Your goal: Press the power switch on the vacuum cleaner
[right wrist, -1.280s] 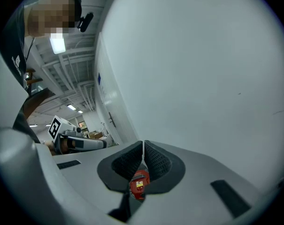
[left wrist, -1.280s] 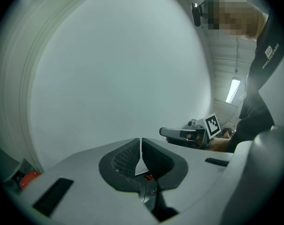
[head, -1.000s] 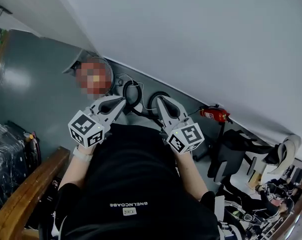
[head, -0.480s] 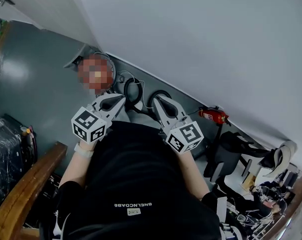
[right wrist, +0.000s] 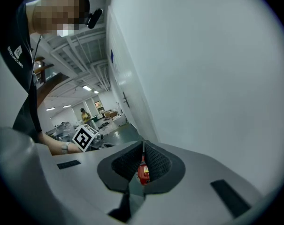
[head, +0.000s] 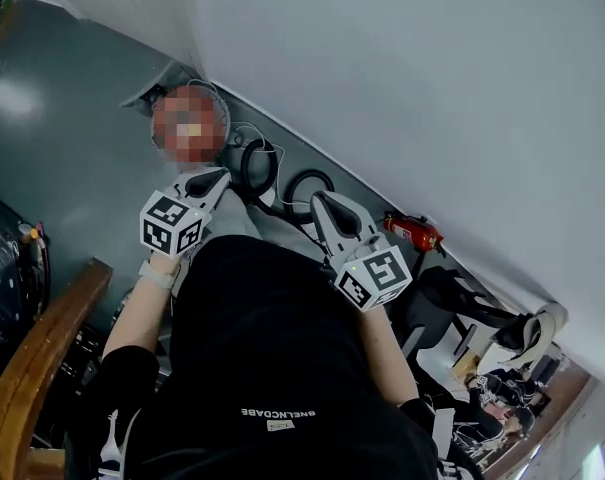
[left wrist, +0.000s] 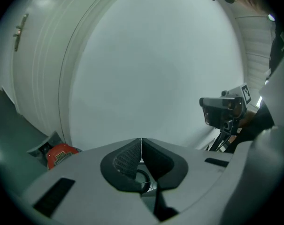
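A grey-lidded machine (head: 154,92) with black hose loops (head: 258,168) stands on the floor against the white wall; it looks like the vacuum cleaner, and a mosaic patch covers most of it. No switch shows. In the left gripper view a red and grey body (left wrist: 57,154) sits low left by the wall. My left gripper (head: 220,176) is shut and empty, its tips just right of the machine. My right gripper (head: 317,198) is shut too, held beside it near the hoses. Between the right pads (right wrist: 156,161) a small red thing (right wrist: 142,172) with a pale label shows far off.
A red fire extinguisher (head: 412,231) lies at the wall's foot to the right. Black chairs and clutter (head: 482,368) fill the lower right. A wooden rail (head: 37,358) runs at the lower left. A white door with a handle (left wrist: 20,27) is left of the wall.
The view has swung, so the wall and floor things sit lower and further right. My left gripper has moved a little up and left. Both grippers stay shut.
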